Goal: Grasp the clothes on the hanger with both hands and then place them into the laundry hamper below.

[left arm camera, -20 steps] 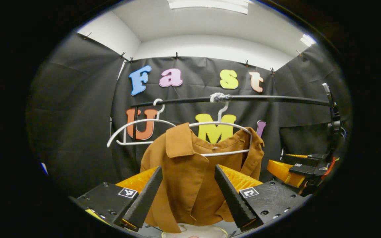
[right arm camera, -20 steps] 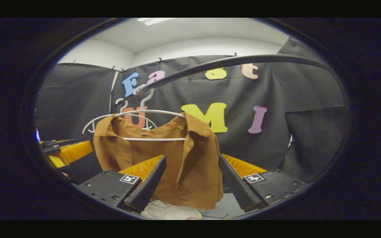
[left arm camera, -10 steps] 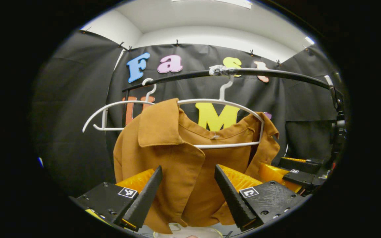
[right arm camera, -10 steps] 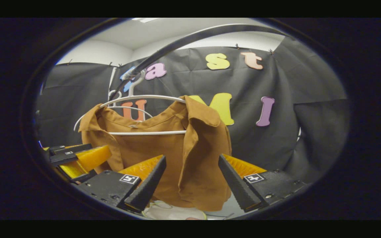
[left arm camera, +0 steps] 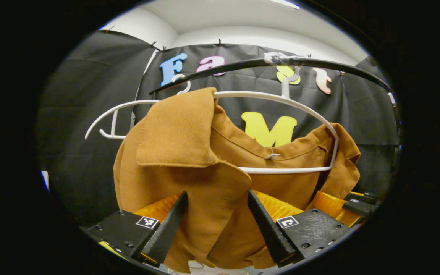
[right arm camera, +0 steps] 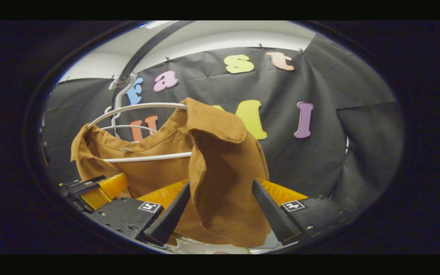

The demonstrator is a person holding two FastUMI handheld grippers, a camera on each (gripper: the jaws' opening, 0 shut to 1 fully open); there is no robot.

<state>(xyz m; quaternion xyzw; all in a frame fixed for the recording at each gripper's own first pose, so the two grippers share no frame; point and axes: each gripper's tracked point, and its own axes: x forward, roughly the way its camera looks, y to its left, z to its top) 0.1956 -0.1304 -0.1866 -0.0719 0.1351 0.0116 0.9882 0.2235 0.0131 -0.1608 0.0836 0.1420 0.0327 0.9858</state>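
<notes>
Left hand-held gripper: fingers spread wide, the brown shirt hanging in the gap between them. Left front panel and lapel of the shirt sit between the two fingers; cloth looks right up against the inner faces, but no clamping, so whether they touch is hard to tell. Nothing held.

Right hand-held gripper: also wide apart, straddling the other front panel of the shirt. Fabric edges overlap both fingers in the right gripper view; contact possible, no squeeze visible. Its orange body shows at lower right of the left gripper view, and the left one's body at lower left of the right gripper view.

Shirt is on a white hanger, collar up, hem down, long axis roughly vertical, open front facing the cameras. Shoulders run across the hanger's curved top; crossbar passes in front of the inner back of the shirt. Hanger hook is on a black rail at a taped spot. A second, bare white hanger hangs behind, farther left along the rail.

Below the hem a pale rim peeks out, too little visible to identify.
</notes>
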